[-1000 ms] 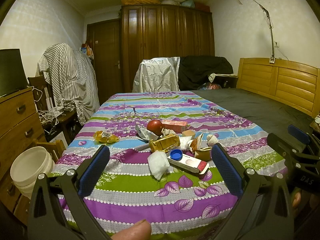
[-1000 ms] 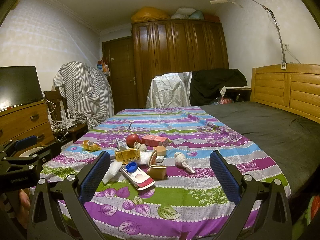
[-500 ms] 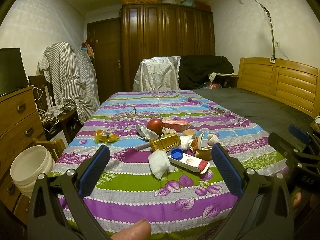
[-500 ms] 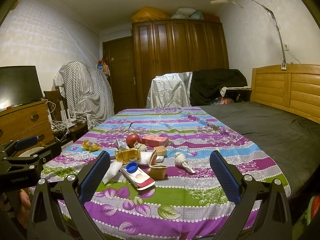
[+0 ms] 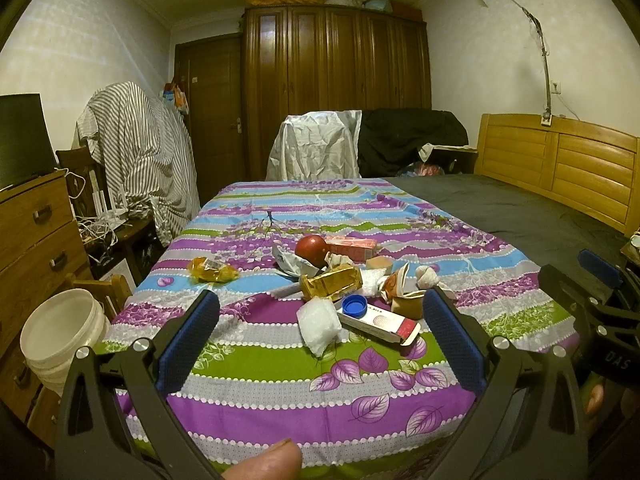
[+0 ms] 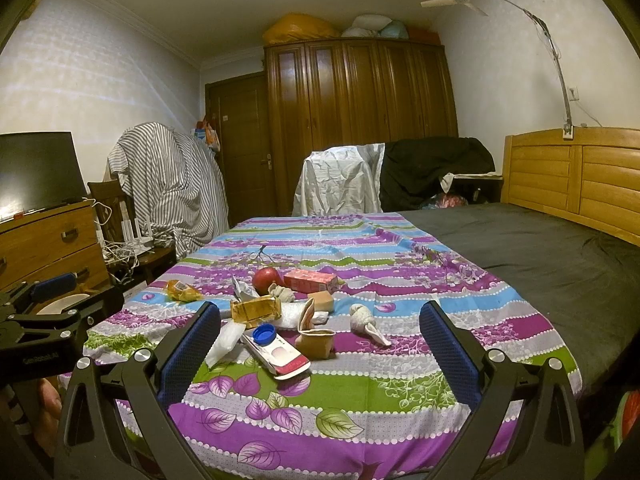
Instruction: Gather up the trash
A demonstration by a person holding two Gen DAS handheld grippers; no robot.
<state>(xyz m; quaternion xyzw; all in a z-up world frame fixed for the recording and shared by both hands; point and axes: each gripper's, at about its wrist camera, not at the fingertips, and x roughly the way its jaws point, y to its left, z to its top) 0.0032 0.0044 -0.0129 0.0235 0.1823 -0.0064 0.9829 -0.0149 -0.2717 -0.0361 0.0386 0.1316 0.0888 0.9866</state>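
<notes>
Left wrist view: left gripper [image 5: 320, 334] spread wide, empty; right gripper [image 6: 320, 338] likewise. Trash pile [image 5: 344, 280] just ahead between the fingers, untouched on the bed [image 5: 280, 392]. White bucket [image 5: 60, 332] left, apparently empty. Nothing collected yet.

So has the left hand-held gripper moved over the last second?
Barely: the left hand-held gripper shows the wardrobe and white bucket nearly unmoved in its view.
</notes>
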